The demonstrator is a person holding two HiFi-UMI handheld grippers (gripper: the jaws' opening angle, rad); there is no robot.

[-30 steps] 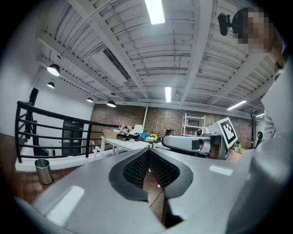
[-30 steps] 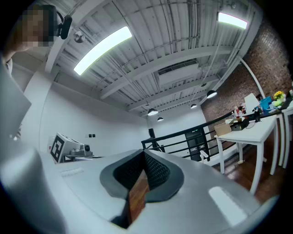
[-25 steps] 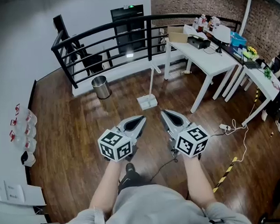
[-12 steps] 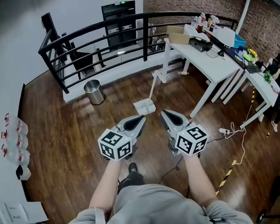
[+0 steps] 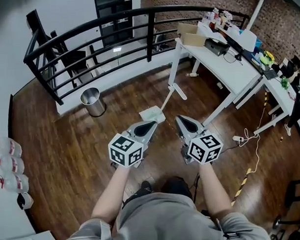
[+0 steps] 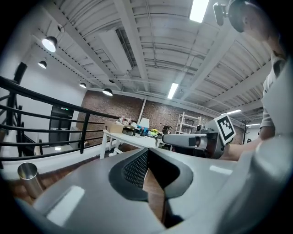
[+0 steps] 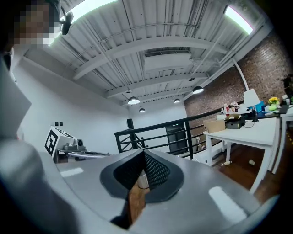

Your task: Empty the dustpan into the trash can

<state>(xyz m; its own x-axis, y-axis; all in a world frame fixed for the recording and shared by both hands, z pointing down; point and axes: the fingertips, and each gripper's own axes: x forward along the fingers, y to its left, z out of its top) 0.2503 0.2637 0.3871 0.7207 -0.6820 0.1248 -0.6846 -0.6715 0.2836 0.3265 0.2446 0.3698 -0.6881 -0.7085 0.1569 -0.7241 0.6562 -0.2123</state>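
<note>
A white long-handled dustpan [image 5: 151,114] rests on the wooden floor, its handle [image 5: 172,88] leaning up to the right. A round steel trash can [image 5: 93,102] stands left of it near the railing, and appears at the lower left of the left gripper view [image 6: 28,176]. My left gripper [image 5: 152,124] hovers just short of the dustpan, shut and empty. The right gripper [image 5: 179,118] is beside it, also shut with nothing held. In the left gripper view the jaws [image 6: 146,150] meet at the tip. In the right gripper view the jaws [image 7: 143,151] are closed too.
A black metal railing [image 5: 88,35] curves across the back. White desks [image 5: 222,65] loaded with items stand at the right. A power strip with cable [image 5: 237,137] and yellow-black tape [image 5: 245,177] lie on the floor at the right. Several bottles [image 5: 9,164] line the left wall.
The view has advanced across the floor: dustpan and trash can now sit closer to both grippers. The grippers stay side by side and shut.
</note>
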